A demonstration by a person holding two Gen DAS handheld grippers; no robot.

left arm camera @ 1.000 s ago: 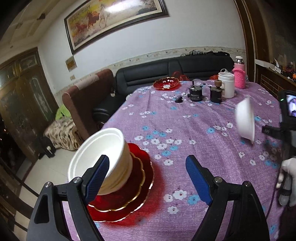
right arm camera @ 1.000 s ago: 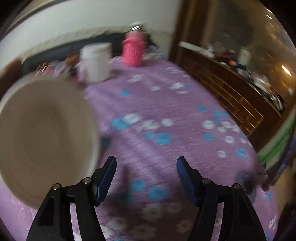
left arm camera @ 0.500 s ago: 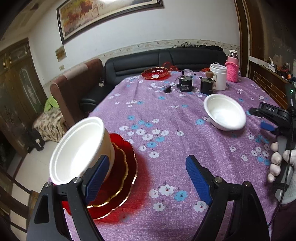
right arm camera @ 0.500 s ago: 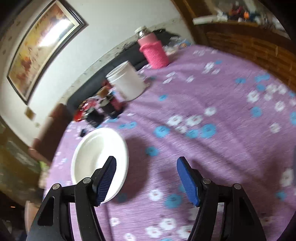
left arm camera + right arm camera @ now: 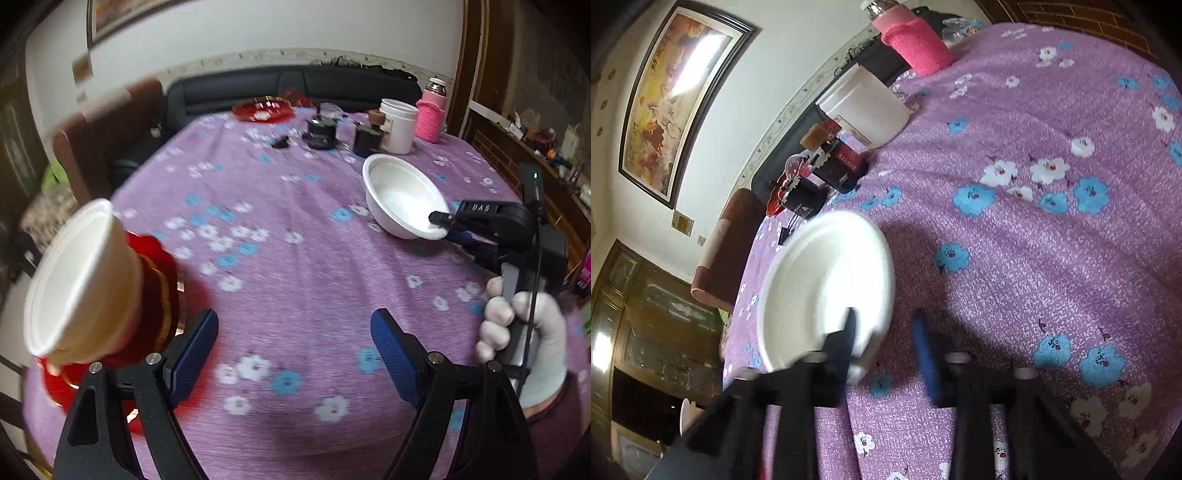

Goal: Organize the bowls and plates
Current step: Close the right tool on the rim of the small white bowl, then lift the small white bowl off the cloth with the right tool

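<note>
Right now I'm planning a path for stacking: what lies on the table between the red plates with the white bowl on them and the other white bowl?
Only bare flowered tablecloth between the red plates and the other white bowl, per the left wrist view.

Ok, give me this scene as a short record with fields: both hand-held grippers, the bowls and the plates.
Left hand-held gripper: open, nothing between its fingers
Right hand-held gripper: jaws closing, loose white bowl's rim between them
Loose white bowl: right side of the purple tablecloth
Other white bowl: on stacked red plates, near left edge
Far end: single red plate, white jar, pink bottle
</note>
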